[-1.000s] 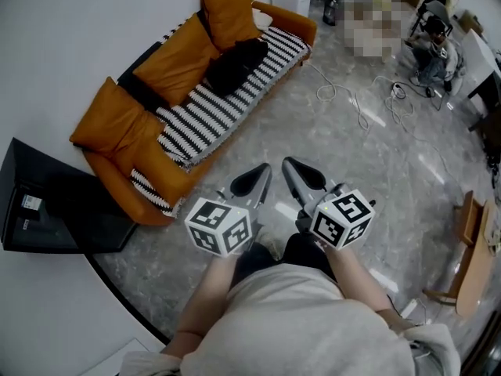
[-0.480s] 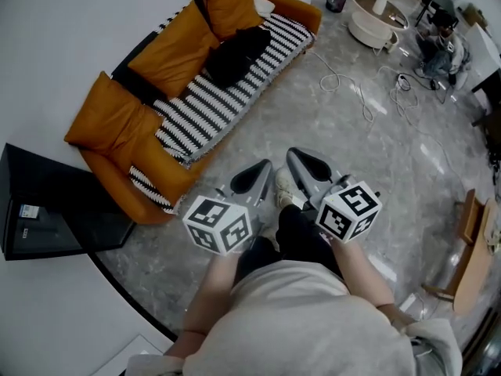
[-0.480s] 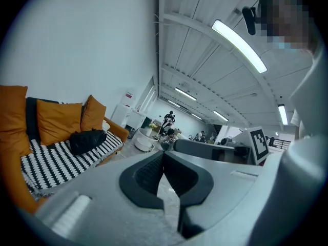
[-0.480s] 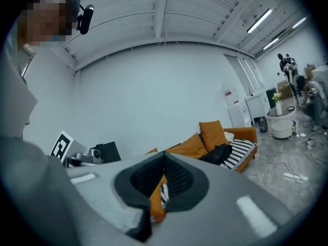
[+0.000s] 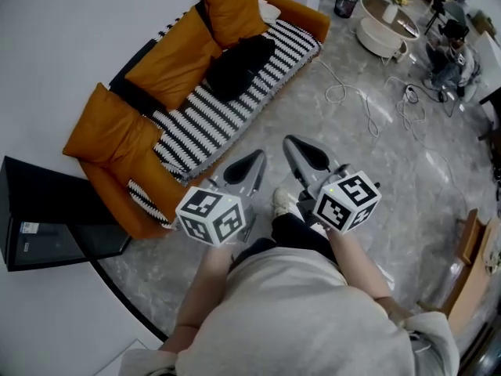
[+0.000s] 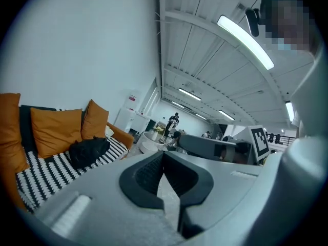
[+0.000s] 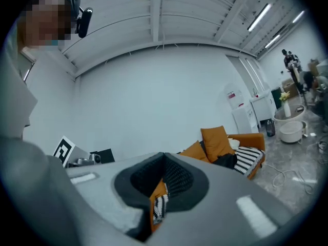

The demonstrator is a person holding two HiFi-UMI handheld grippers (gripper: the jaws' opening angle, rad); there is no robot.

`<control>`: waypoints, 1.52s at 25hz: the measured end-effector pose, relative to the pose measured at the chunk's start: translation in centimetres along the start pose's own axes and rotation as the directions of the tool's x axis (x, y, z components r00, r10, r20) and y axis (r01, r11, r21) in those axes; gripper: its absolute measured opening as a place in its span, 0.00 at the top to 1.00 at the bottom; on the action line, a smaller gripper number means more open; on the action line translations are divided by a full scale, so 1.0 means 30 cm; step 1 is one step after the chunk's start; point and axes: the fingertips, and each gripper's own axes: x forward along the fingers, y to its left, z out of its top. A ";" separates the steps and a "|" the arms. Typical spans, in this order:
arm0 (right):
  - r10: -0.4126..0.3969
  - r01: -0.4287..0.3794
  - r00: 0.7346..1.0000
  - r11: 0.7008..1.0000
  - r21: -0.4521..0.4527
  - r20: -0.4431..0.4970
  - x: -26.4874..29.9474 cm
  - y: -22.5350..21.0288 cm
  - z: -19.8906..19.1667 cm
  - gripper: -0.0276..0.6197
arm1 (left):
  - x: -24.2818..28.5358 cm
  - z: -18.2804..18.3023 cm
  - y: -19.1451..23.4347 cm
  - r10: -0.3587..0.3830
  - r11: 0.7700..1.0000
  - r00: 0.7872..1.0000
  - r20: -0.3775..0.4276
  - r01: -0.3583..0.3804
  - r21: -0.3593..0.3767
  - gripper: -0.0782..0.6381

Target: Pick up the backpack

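Black backpack lies on the seat of the orange sofa, on top of a b/w striped throw, toward the sofa's far end & just in front of the orange back cushions; nothing touches it. Both tools are well apart from it, held out in front of the person's body over the grey marble-look floor. L gripper: jaws closed, tips meeting, nothing btwn them, only a thin slit lower down w/ floor showing thru. R gripper: same, jaws together at the tips, empty; the slit below the tips shows a bit of sofa & striped throw far behind. In head view the two sit side by side, L one nearer the sofa's front edge, each w/ its marker cube toward the person; a shoe shows on the floor btwn them. L gripper view has the backpack off to the left of the jaws, on the stripes; R gripper view has it to the right, small, near the sofa's far arm. Elsewhere: black cabinet against the wall by the sofa's near end, round white table at the far side of the room, white cables loose on the floor btwn sofa & table
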 end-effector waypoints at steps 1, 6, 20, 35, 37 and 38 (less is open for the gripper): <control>-0.001 0.001 1.000 1.000 -0.009 0.020 0.018 -0.032 0.038 0.95 | 0.039 0.019 0.012 0.004 1.000 1.000 -0.003 -0.004 0.010 0.89; 0.064 -0.055 0.996 0.990 -0.129 0.067 0.124 -0.121 0.186 0.95 | 0.208 0.121 0.108 0.059 0.996 0.998 0.001 -0.059 0.068 0.89; 0.121 -0.125 0.992 0.987 -0.105 -0.048 0.327 -0.419 0.190 0.95 | 0.538 0.190 0.255 0.091 0.996 0.996 -0.019 -0.090 0.021 0.89; 0.104 -0.107 0.991 0.994 -0.034 -0.082 0.611 -0.599 0.198 0.95 | 0.722 0.274 0.571 0.107 0.994 0.992 -0.065 -0.106 0.006 0.89; 0.089 -0.090 0.993 0.996 -0.015 -0.074 0.674 -0.642 0.209 0.95 | 0.763 0.297 0.625 0.094 0.996 0.993 -0.075 -0.094 0.003 0.89; 0.086 -0.086 0.994 0.996 -0.006 -0.072 0.707 -0.661 0.217 0.95 | 0.784 0.312 0.653 0.089 0.996 0.993 -0.081 -0.089 0.003 0.89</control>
